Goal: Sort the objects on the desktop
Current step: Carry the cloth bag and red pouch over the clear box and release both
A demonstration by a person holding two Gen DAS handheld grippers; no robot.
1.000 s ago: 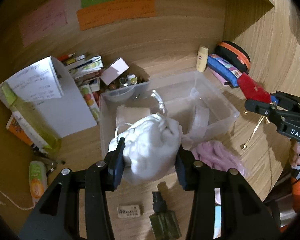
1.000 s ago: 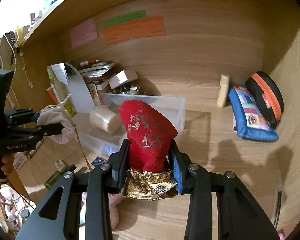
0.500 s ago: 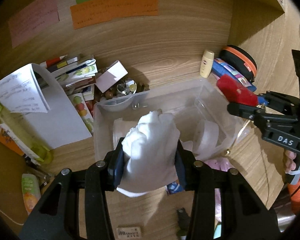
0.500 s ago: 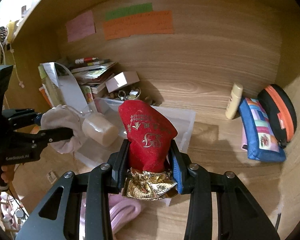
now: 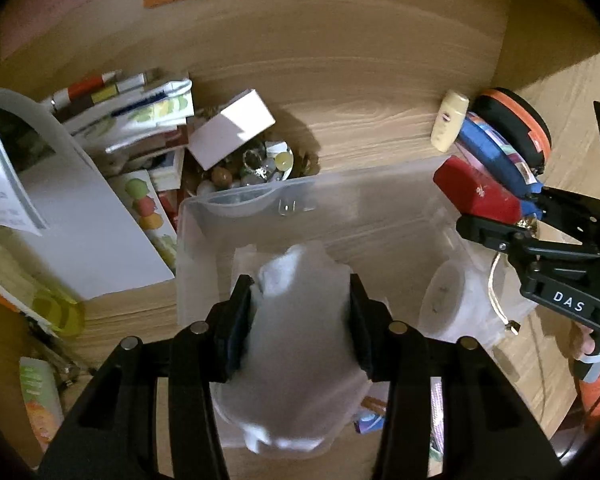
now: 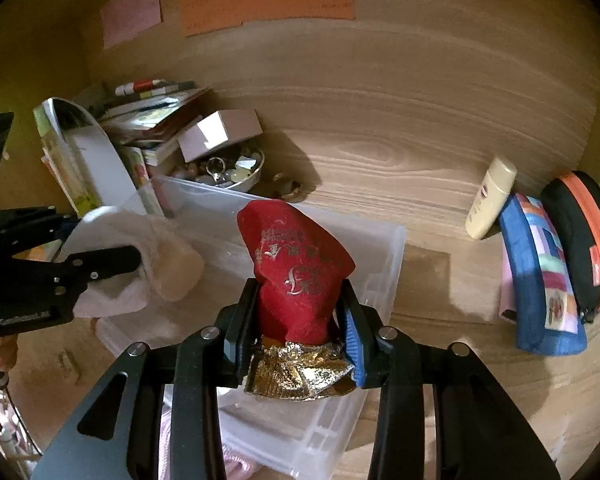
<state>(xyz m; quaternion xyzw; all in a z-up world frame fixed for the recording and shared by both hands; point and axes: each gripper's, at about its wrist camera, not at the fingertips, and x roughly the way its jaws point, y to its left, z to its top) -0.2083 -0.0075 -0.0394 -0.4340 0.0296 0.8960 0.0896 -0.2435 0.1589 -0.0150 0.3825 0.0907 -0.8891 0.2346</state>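
Both pouches (white [image 5: 300, 320], red [image 6: 296, 276]) now hang over the clear bin [image 5: 340, 200].

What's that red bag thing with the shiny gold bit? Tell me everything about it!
It is a small red velvety cloth pouch with silvery printed writing and a crinkled gold foil-like opening at its lower end. The right gripper pinches it between both jaws near that gold end, so the plump red body points away from the camera. It hangs above the clear plastic storage bin, touching only the gripper pads. The left wrist view shows it over the bin's right edge.
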